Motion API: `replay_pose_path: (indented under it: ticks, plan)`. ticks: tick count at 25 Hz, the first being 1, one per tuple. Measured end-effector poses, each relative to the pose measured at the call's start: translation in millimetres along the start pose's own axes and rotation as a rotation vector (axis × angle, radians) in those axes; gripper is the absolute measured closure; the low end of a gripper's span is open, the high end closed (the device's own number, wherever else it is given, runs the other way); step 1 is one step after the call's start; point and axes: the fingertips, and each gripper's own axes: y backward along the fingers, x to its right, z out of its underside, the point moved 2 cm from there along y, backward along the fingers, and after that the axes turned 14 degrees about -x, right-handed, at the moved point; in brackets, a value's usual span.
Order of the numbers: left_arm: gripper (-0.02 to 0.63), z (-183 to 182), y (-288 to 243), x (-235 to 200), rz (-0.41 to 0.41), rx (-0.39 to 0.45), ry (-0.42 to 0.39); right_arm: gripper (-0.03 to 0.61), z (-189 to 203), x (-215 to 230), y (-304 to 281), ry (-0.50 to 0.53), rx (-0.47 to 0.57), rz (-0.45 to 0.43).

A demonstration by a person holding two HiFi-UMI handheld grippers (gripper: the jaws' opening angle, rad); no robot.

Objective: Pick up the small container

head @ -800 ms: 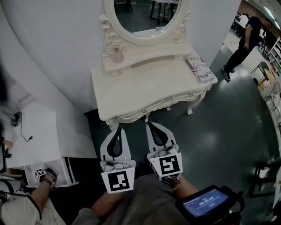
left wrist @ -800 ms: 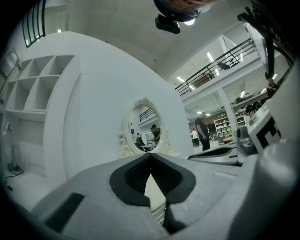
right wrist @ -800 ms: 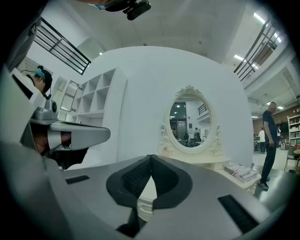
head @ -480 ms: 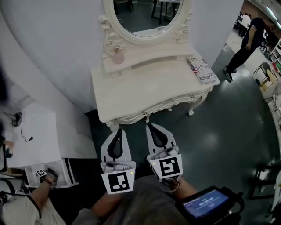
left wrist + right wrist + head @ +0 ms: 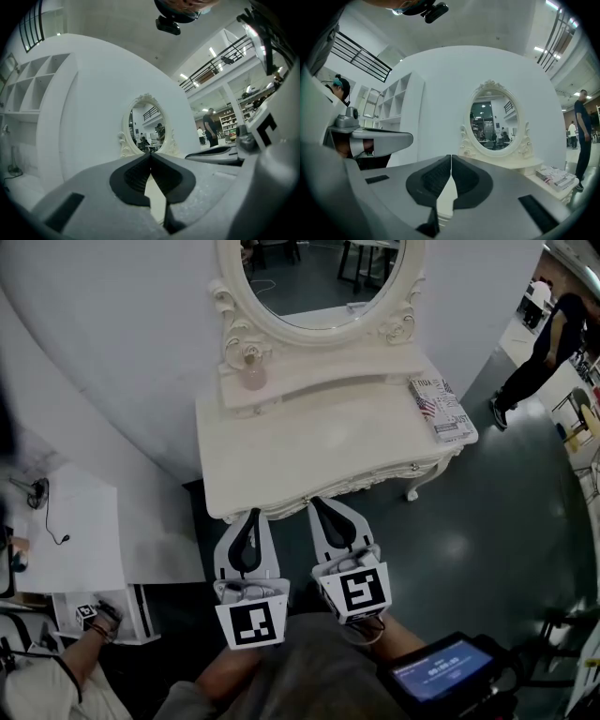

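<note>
Dressing table (image 5: 309, 446) nearer now, left gripper (image 5: 251, 515) and right gripper (image 5: 315, 503) both closed, empty

Small pale-pink container (image 5: 251, 374): rounded body with a narrower stopper-like top; material not discernible. It stands upright at the left end of the raised rear shelf (image 5: 347, 360) of the cream dressing table (image 5: 309, 446), just beside the left foot of the carved oval mirror frame (image 5: 232, 320), with nothing gripping it.

The left gripper (image 5: 251, 515) and right gripper (image 5: 317, 503) each have a white body, black ribbed pads (image 5: 136, 176) and a cube (image 5: 251, 624) bearing a black-and-white square marker. The person wears grey clothing (image 5: 309, 681).
</note>
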Motion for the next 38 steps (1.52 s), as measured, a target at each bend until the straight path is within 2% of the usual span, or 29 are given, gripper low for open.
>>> replay_pose_path:
  ticks: [7,11,14,27,32,38]
  plan:
    - [0.6,-11,-28,-4,-0.047,0.004,0.016,0.565,-18,30,-25,0.017,0.0,-0.003]
    - [0.6,-12,-46,-14,-0.069,0.008,0.015,0.565,-15,37,-45,0.015,-0.026,-0.014]
    - [0.6,-8,-61,-21,-0.07,-0.001,0.019,0.565,-16,41,-62,0.01,-0.004,-0.019]
    - [0.6,11,-159,-84,-0.022,-0.06,0.044,0.565,-14,54,-173,-0.017,-0.076,0.006]
    - [0.6,7,-199,-117,0.006,-0.066,0.042,0.565,-30,55,-221,-0.023,-0.09,0.026]
    - [0.6,-5,-235,-148,0.031,-0.034,0.032,0.565,-55,61,-264,-0.015,-0.081,0.069]
